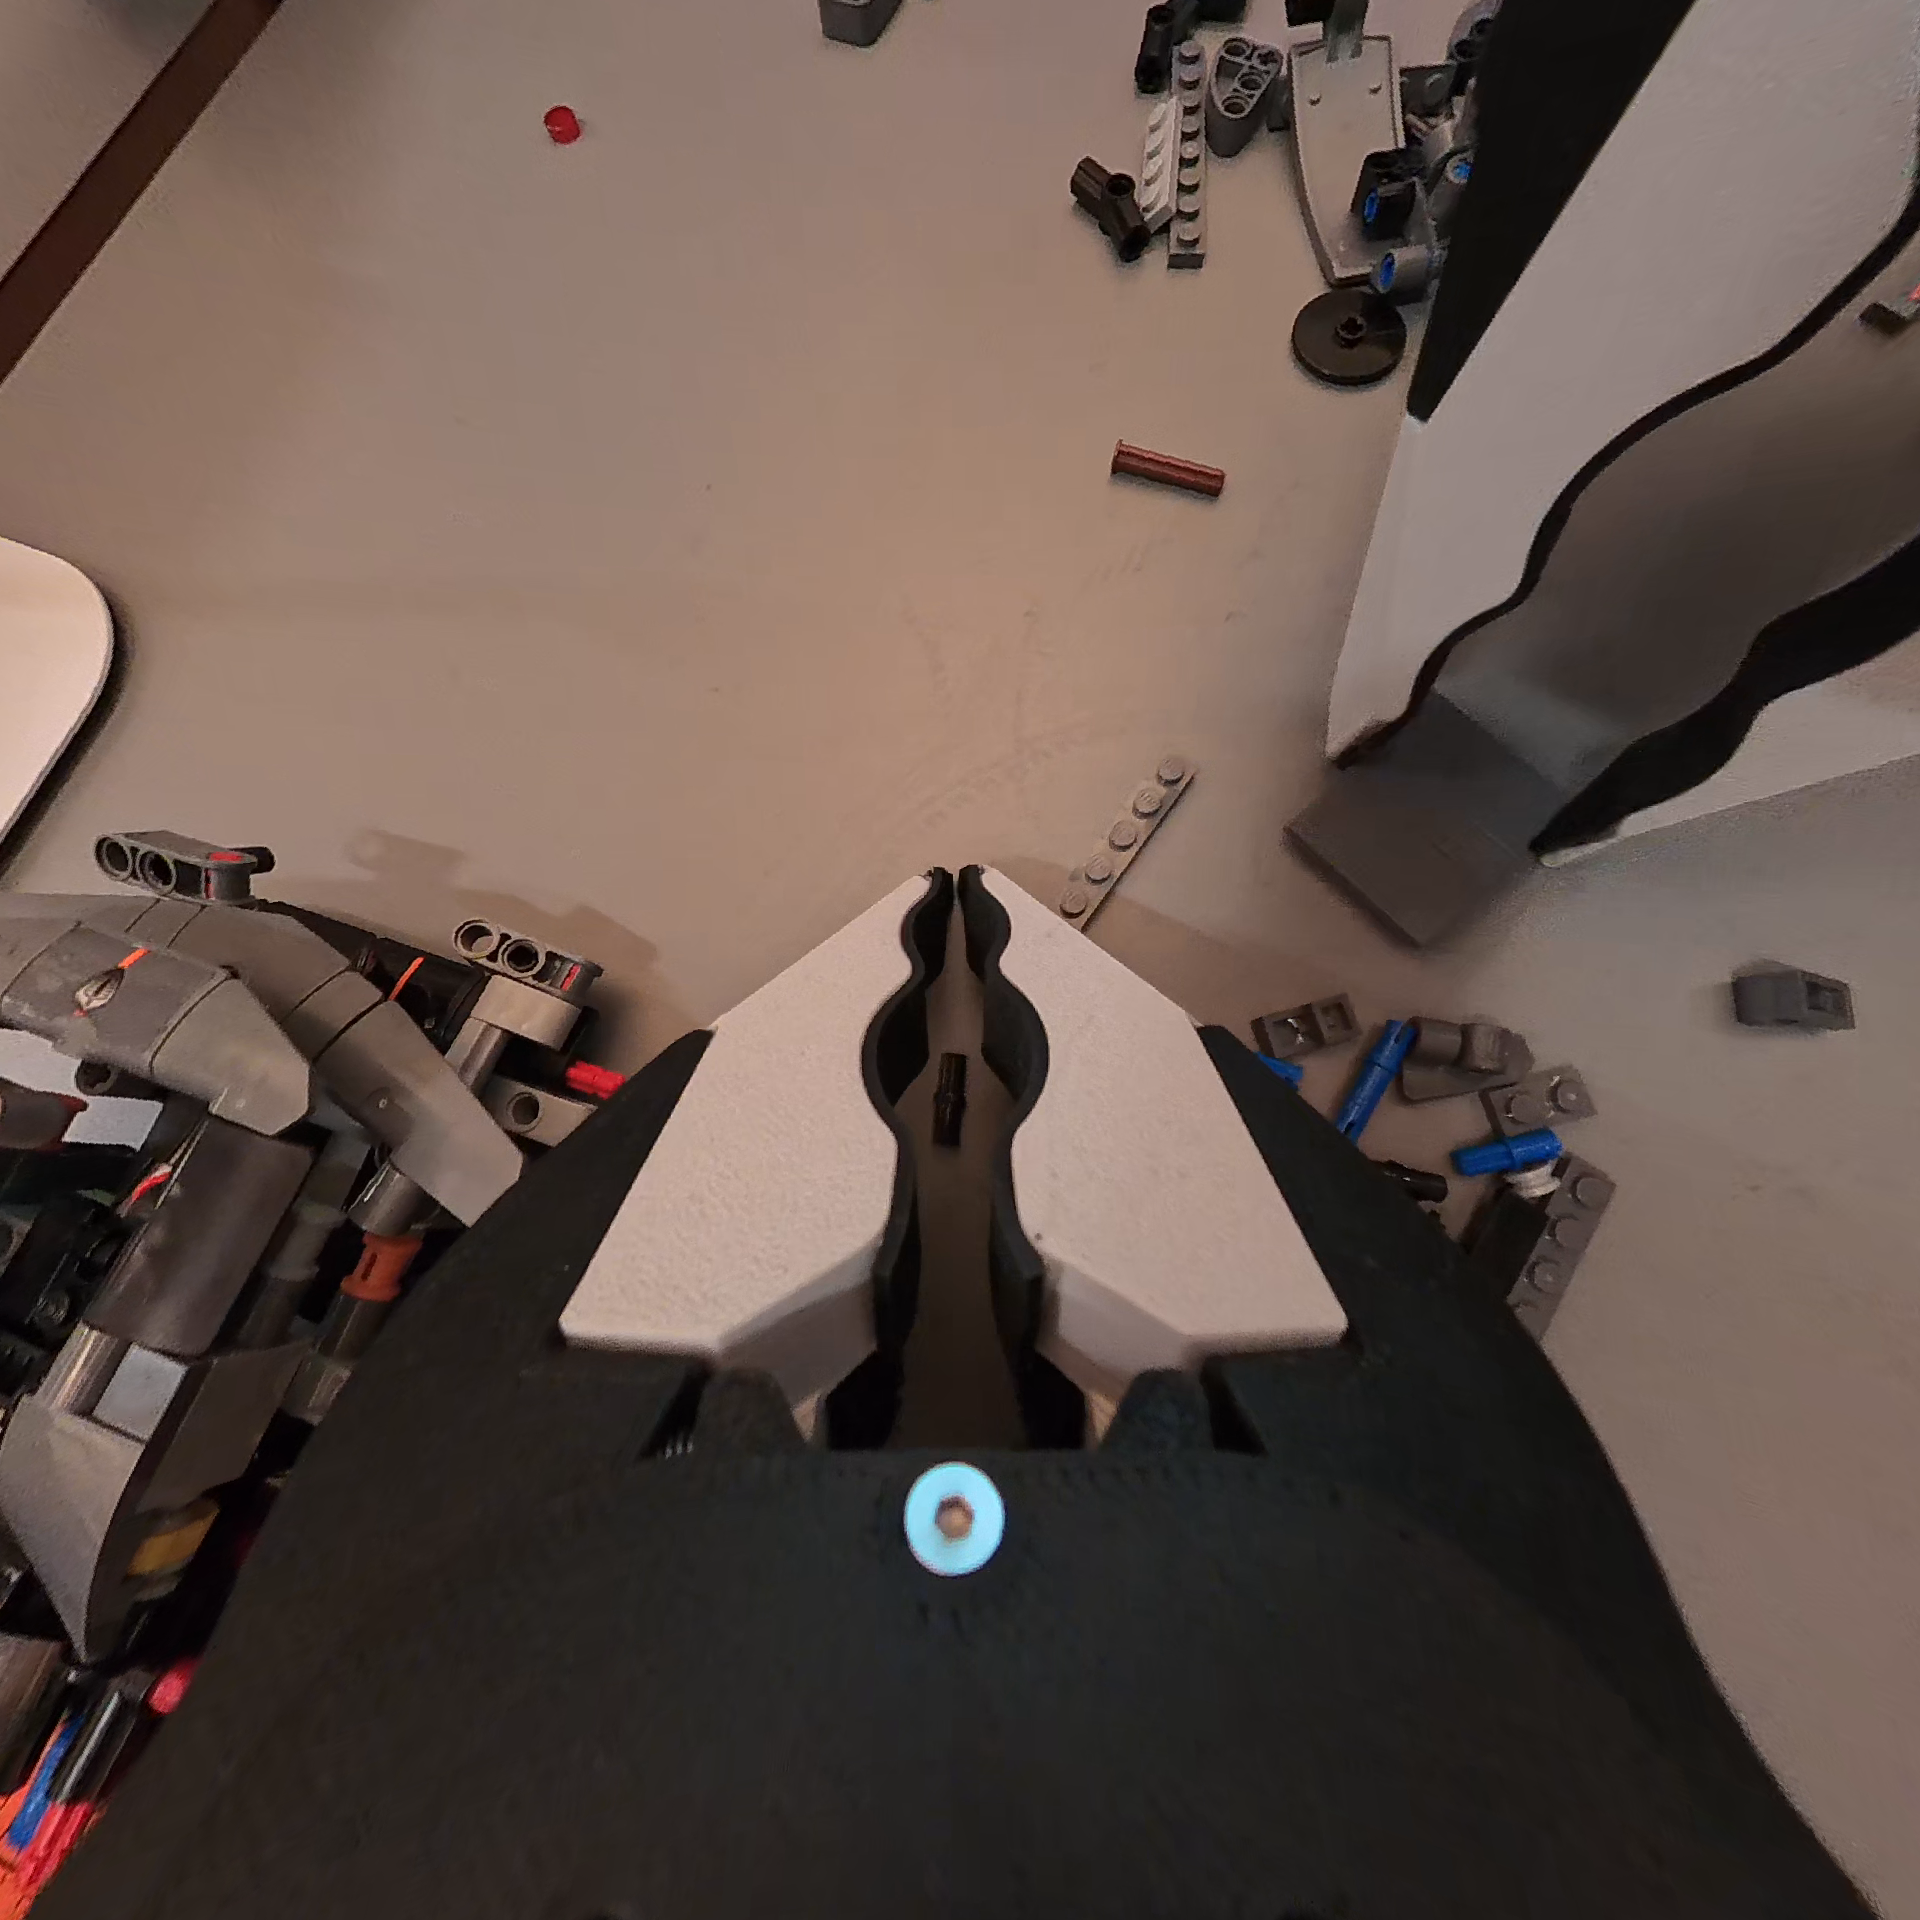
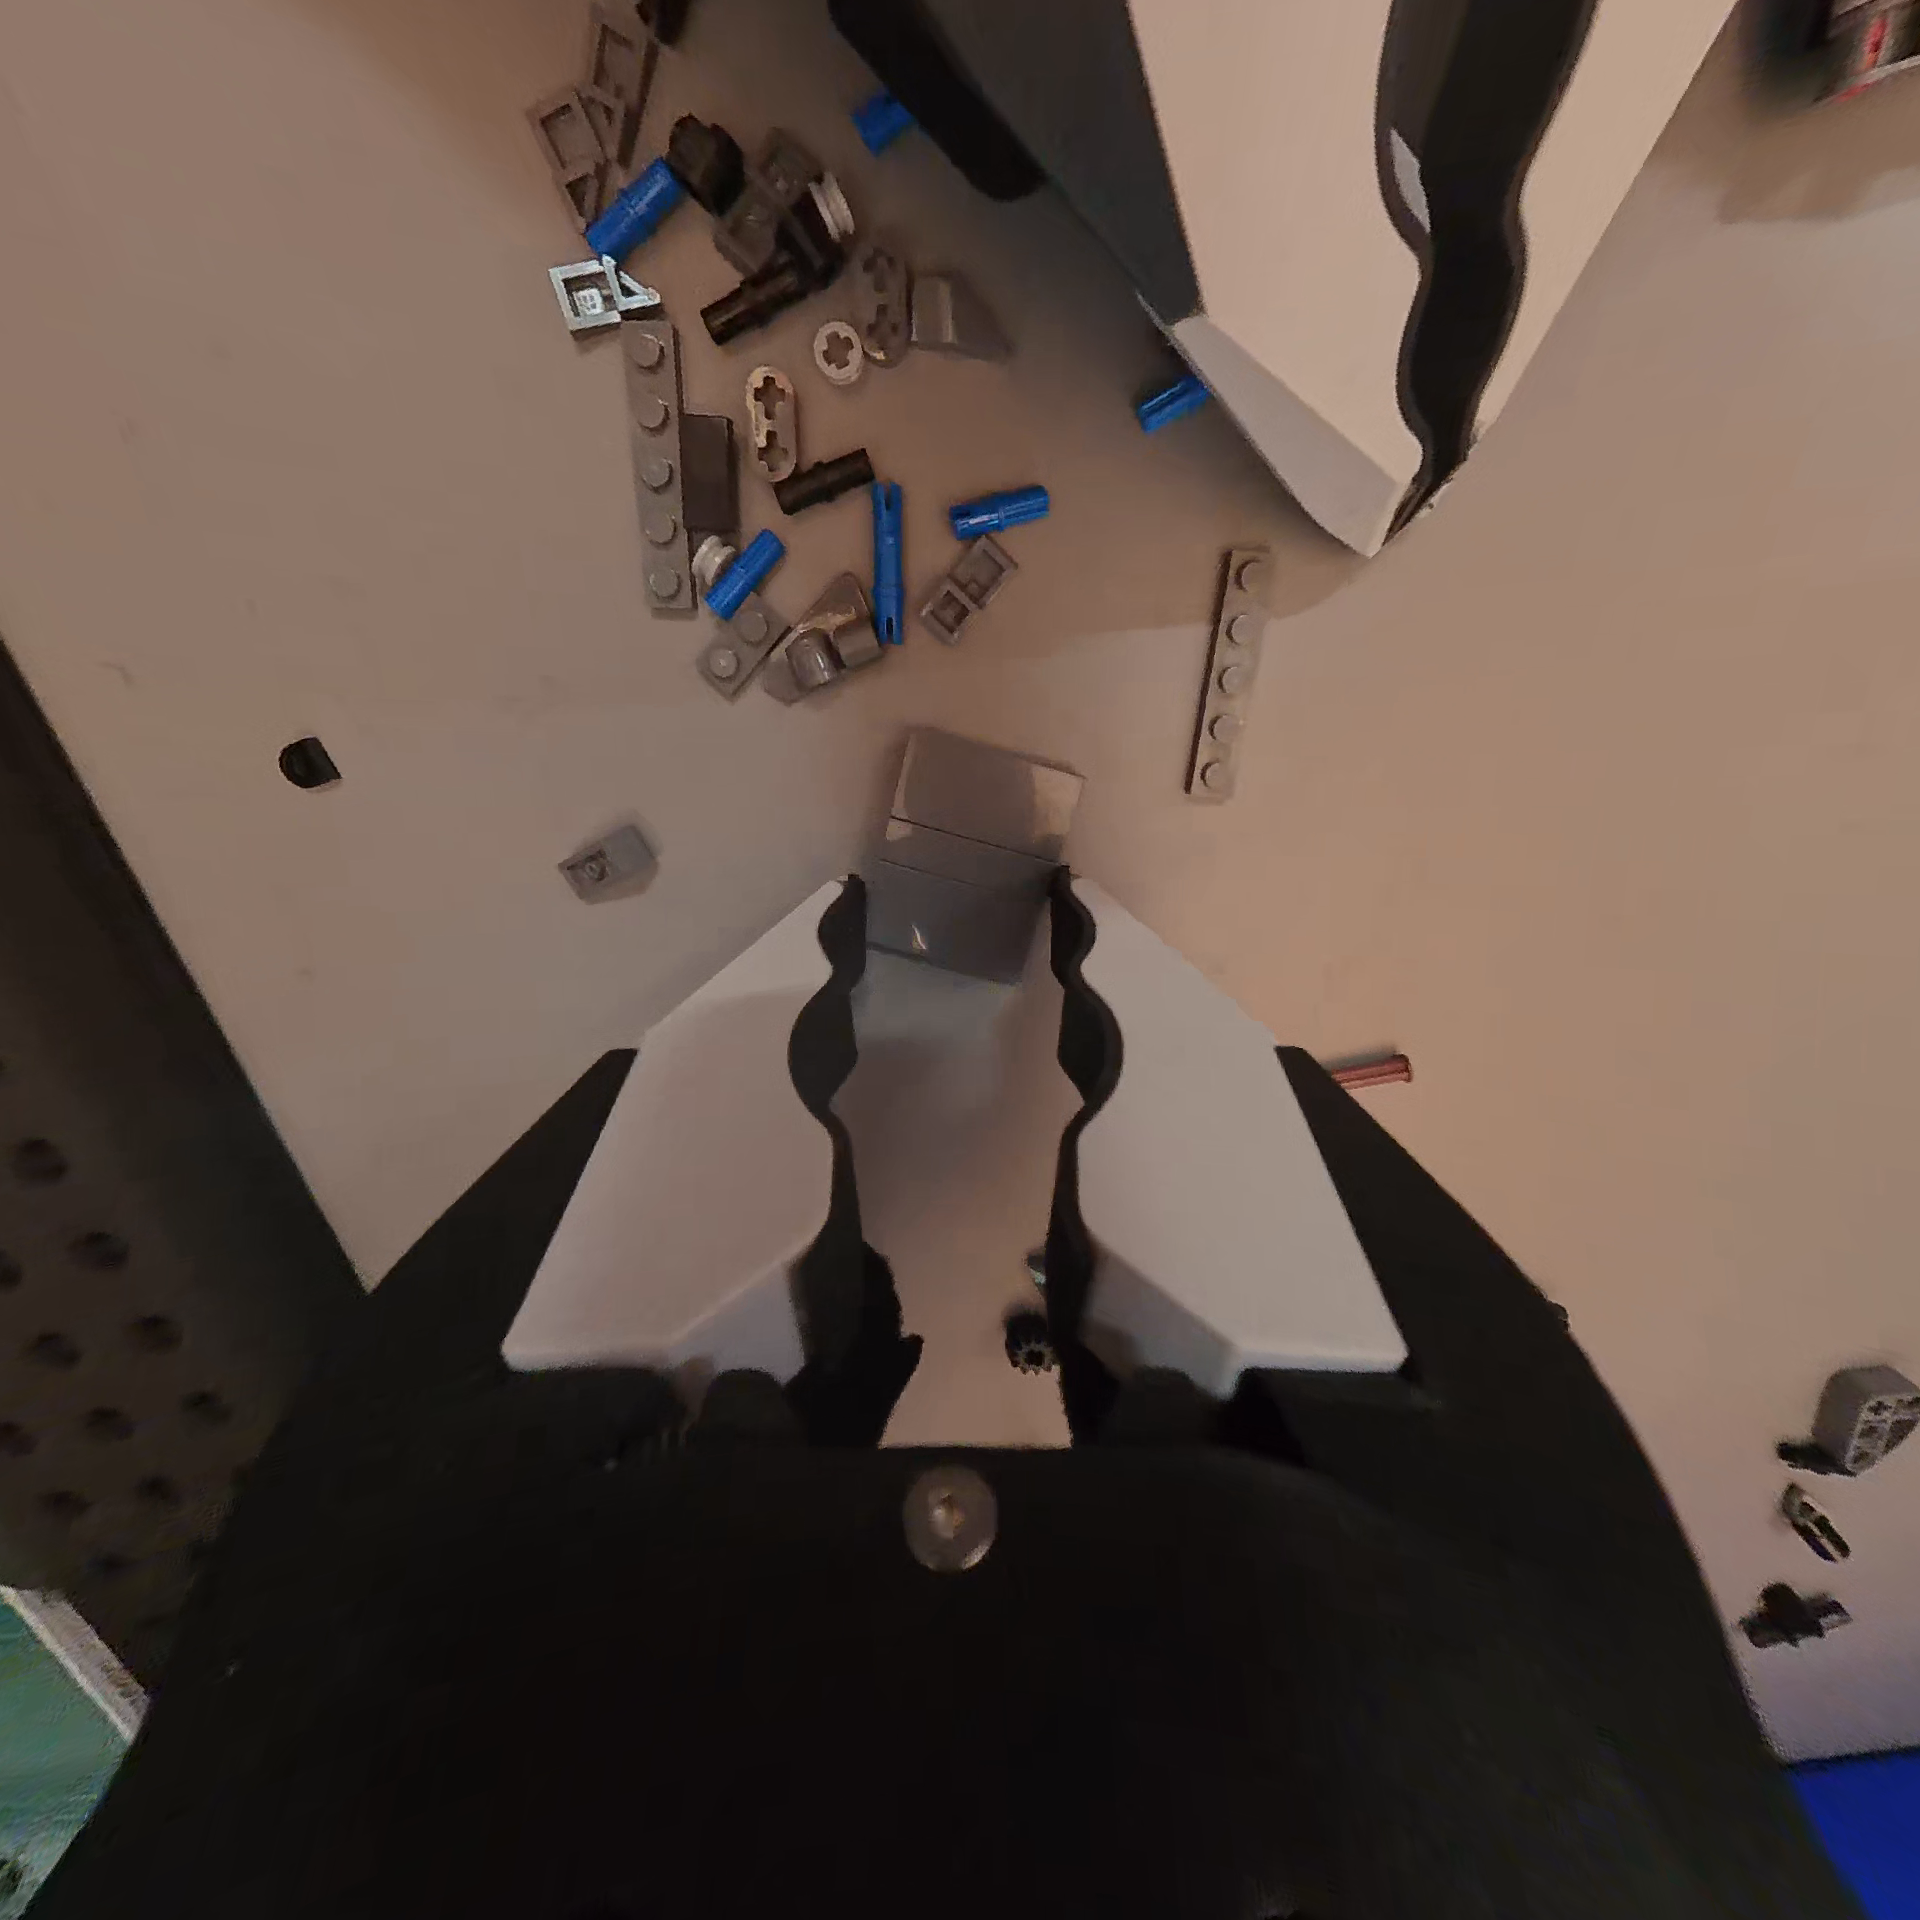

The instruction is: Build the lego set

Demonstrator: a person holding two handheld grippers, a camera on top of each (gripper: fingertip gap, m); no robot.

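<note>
My right gripper [image 2: 956,883] is shut on a dark grey flat tile [image 2: 982,831], gripped by its edges and held tilted just above the table. The left wrist view shows that gripper at the right with the tile [image 1: 1403,842] at its tips. My left gripper [image 1: 954,878] is shut with nothing between its tips. A small black pin [image 1: 948,1099] shows through the gap behind them. The partly built grey model [image 1: 239,1091] lies to the left of my left gripper. A long grey studded plate [image 1: 1127,842] lies on the table between the two grippers and also shows in the right wrist view [image 2: 1231,675].
Piles of loose grey, black and blue parts lie at the far right [image 1: 1299,156] and near right [image 1: 1475,1112], and ahead of the right gripper [image 2: 779,436]. A brown axle [image 1: 1166,470] and a red stud [image 1: 561,123] lie apart. A small grey slope [image 2: 608,857] lies to the left. The left gripper's tips are roughly 9 cm from the right gripper's. The small grey slope [image 2: 608,857] lies around 5 cm away from my right fingertips. The left camera catches it too, in the left wrist view [image 1: 1789,1000].
</note>
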